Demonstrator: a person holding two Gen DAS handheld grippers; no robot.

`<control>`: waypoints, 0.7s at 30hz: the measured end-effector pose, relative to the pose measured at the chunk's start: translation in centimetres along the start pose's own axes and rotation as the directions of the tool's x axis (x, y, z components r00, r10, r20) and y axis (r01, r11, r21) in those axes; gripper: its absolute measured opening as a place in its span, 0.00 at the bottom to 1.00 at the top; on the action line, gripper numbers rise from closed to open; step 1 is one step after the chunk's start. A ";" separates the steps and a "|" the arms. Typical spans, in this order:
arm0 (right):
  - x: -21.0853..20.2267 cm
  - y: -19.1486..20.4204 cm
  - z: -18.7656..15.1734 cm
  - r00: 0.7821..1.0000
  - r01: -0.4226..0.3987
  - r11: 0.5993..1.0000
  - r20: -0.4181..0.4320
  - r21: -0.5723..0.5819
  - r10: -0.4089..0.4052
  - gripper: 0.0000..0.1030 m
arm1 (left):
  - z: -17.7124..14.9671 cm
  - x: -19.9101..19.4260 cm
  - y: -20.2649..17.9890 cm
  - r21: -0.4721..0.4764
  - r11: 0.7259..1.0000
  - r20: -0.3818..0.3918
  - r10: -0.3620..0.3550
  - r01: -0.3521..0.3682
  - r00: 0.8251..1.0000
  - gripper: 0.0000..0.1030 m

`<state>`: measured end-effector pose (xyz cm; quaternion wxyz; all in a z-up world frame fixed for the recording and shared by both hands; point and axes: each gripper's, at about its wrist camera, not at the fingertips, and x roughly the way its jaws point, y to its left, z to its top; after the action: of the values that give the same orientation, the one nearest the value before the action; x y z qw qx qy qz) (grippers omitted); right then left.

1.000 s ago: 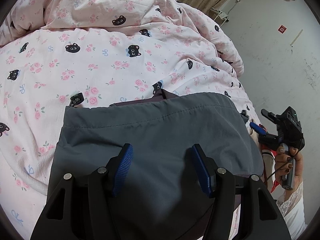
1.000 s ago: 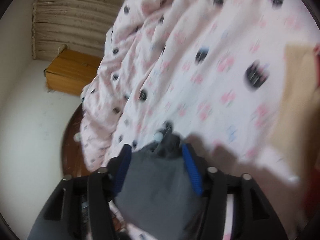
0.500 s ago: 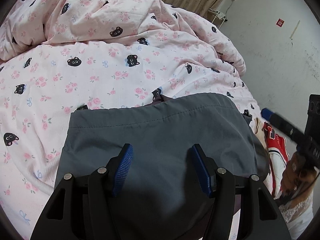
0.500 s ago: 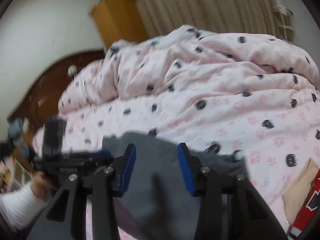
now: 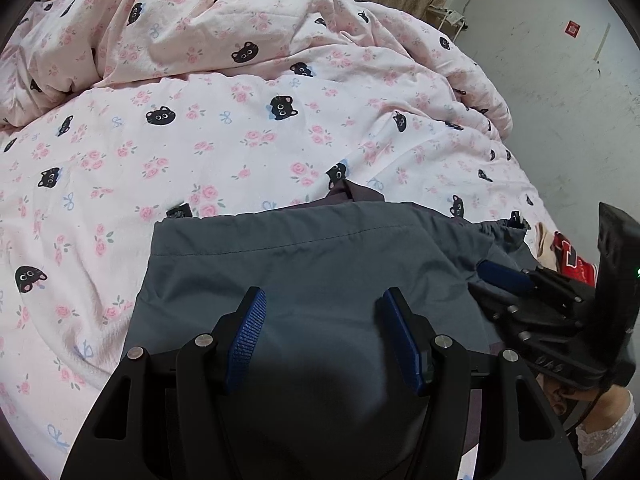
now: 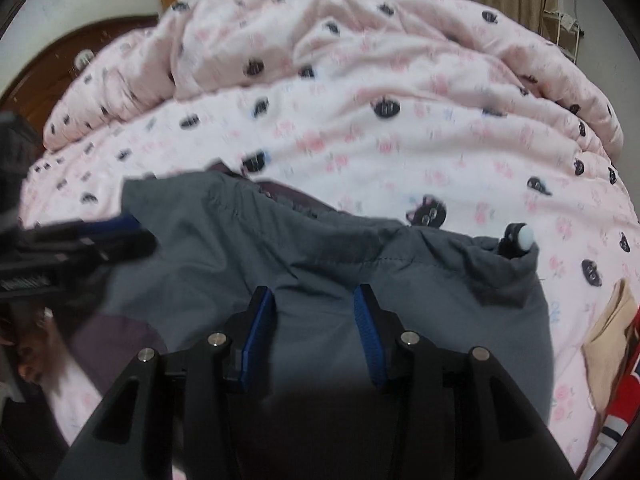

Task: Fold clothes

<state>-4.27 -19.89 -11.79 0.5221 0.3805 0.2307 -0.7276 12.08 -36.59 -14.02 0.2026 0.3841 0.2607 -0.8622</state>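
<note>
A folded grey garment [image 5: 304,268] lies on the pink cat-print bed cover [image 5: 224,132]. It also shows in the right wrist view [image 6: 360,276], with a white drawstring toggle [image 6: 524,236] at its right corner. My left gripper [image 5: 324,304] is open and empty over the garment's near part. My right gripper [image 6: 314,300] is open and empty over the garment's near right part. The right gripper also shows in the left wrist view [image 5: 504,276], at the garment's right edge. The left gripper shows blurred at the left of the right wrist view [image 6: 132,232].
A bunched pink duvet [image 5: 200,28] lies at the back of the bed. A beige cloth [image 6: 608,328] and a red garment [image 6: 628,392] lie to the right of the grey one. A dark wooden headboard [image 6: 52,68] stands at the left, a grey wall [image 5: 560,80] at the right.
My right gripper has swung round from the bed's edge and come in over the garment's right side. My left gripper has stayed open over the garment.
</note>
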 end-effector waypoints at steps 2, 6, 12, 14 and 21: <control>0.4 0.2 -0.3 1.000 0.019 1.000 -0.004 -0.008 -0.019 0.43 | 0.0 -0.3 -0.3 0.015 1.000 0.019 0.021 -0.021 1.000 0.54; 0.6 0.2 -0.4 1.000 0.021 1.000 -0.010 0.000 -0.021 0.43 | 0.2 -1.8 -1.7 0.070 0.997 0.110 0.025 -0.033 0.994 0.54; 0.6 0.0 -0.2 1.000 0.007 1.000 -0.016 0.011 -0.007 0.43 | -0.1 -2.2 -4.8 0.179 0.983 0.120 -0.051 0.029 0.991 0.54; 0.6 -0.2 -0.1 1.000 -0.003 1.000 -0.017 0.019 0.004 0.43 | -0.4 -1.6 -4.8 0.191 0.982 0.112 -0.028 0.006 0.993 0.54; 1.1 -0.5 -0.1 0.999 -0.013 0.999 -0.030 0.029 0.014 0.43 | -1.6 0.6 -4.8 0.233 0.970 0.084 0.056 -0.074 0.995 0.65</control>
<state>-4.92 -20.30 -12.72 0.5179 0.4004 0.2254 -0.7216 9.90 -31.94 -14.00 0.1936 0.3803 0.1357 -0.8942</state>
